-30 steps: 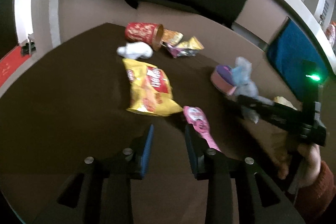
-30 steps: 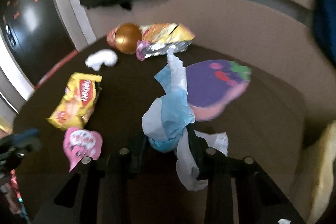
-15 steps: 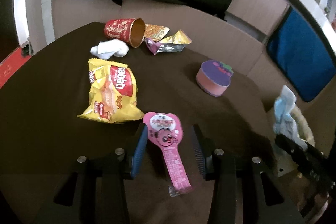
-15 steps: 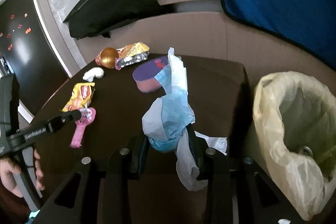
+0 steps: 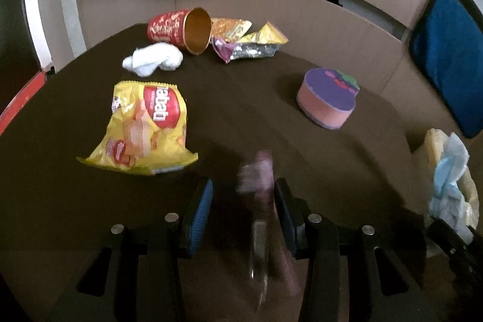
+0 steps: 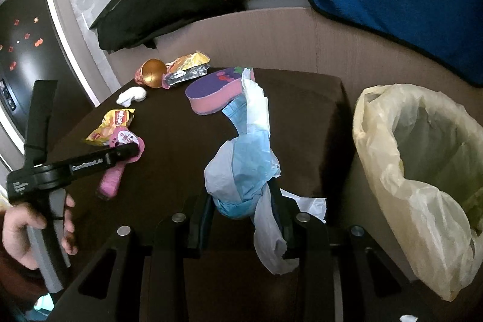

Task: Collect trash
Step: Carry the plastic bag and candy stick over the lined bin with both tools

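r gripper clamps 1 blue bag wad; l gripper jaws apart, straddling 1 pink wrapper.

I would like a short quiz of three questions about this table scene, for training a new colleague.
1. True or false: the right gripper is shut on the blue and white crumpled wrapper.
2. Which item lies between the left gripper fingers? A: yellow snack bag; B: pink packet; C: red cup.
3. Fill in: the bin with the yellowish bag stands beside the table's ____ edge, seen from the right wrist.

Key: 1 true; 2 B; 3 right.
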`<state>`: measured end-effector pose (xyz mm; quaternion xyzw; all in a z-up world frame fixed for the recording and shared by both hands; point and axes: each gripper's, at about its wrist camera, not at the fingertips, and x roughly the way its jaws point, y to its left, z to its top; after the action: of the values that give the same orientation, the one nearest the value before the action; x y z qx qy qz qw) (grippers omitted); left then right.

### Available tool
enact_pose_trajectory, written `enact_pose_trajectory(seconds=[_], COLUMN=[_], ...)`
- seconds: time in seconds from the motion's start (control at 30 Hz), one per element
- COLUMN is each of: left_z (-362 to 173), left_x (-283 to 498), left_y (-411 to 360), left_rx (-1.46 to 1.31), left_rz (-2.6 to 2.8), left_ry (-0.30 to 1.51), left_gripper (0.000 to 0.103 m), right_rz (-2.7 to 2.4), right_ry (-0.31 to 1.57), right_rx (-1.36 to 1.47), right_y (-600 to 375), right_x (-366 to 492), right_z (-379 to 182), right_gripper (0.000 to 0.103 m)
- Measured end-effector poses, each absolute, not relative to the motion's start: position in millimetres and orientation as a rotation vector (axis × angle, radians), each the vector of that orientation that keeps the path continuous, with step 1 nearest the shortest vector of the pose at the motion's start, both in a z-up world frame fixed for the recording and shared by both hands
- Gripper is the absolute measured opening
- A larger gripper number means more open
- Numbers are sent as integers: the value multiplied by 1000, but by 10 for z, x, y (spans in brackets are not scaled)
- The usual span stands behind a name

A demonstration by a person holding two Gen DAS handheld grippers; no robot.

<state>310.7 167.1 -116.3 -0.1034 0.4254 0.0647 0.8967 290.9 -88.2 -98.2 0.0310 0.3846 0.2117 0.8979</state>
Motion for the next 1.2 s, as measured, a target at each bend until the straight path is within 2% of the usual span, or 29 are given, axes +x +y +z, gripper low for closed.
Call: enact_pose_trajectory(seconds=[0.07, 0.1, 0.17, 0.63, 0.97, 1.2], left_z=[-1174, -1179, -1159, -375, 299, 510], left_x=[3121, 3116, 3077, 2546, 2286, 2303], left_y=[1630, 1612, 1608, 1293, 694, 173], left_rx=[-162, -145, -152, -114, -21, -38], left_rz=[130, 120, 92, -16, -101, -231], left_ry=[888, 891, 884, 669, 476, 422], left_gripper=[34, 21, 14, 14, 14, 14], right_rz=[436, 436, 436, 443, 383, 272], right_ry=[797, 798, 794, 701, 537, 439], right_rx=[63, 63, 60, 35, 15, 14], right_y=[-905, -915, -932, -953, -1303, -1828], right_x=[2903, 2897, 2876, 2687, 2470, 2320], right_z=[-972, -966, -942, -536, 61, 361], right_gripper=[30, 30, 30, 30, 30, 30])
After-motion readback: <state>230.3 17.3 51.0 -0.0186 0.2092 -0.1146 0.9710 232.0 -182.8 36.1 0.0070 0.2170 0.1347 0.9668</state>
